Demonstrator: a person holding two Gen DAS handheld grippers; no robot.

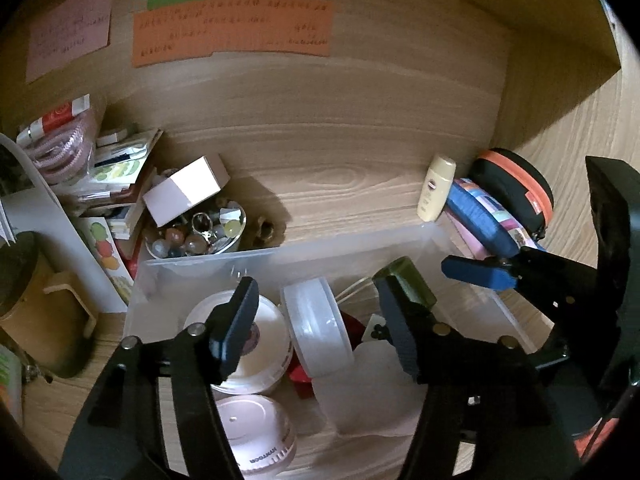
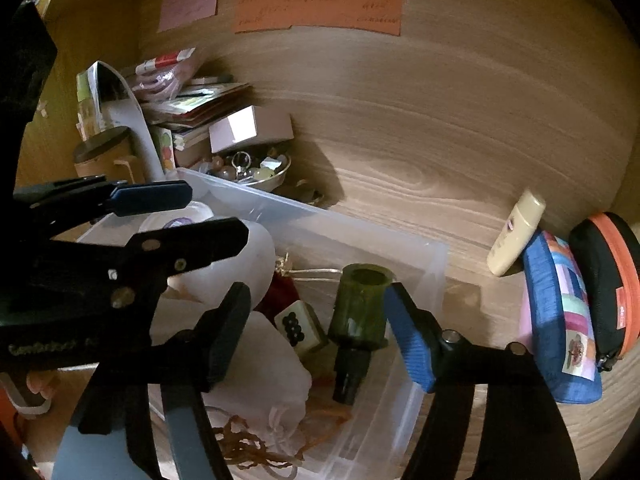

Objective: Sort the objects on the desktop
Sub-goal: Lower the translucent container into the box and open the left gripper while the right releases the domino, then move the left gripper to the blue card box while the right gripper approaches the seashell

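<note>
A clear plastic bin [image 1: 208, 264] stands on the wooden desk and also shows in the right wrist view [image 2: 420, 252]. In it lie round white lidded jars [image 1: 264, 344], a clear round case [image 1: 316, 328], a dark green bottle [image 2: 360, 304], a mahjong tile [image 2: 298, 326] and a white drawstring pouch [image 2: 276, 384]. My left gripper [image 1: 316, 328] hovers open over the jars, empty. My right gripper [image 2: 316, 332] is open over the bin, straddling the tile and the bottle, empty. It also shows from the side in the left wrist view [image 1: 476, 272].
A bowl of beads and rings [image 1: 196, 232] and a small pink box [image 1: 188, 190] sit behind the bin, beside a stack of booklets [image 1: 116, 172]. A cream bottle [image 1: 436, 188], blue pouch [image 1: 480, 216] and black-orange case [image 1: 516, 188] lean at the right. Sticky notes [image 1: 232, 28] hang on the back panel.
</note>
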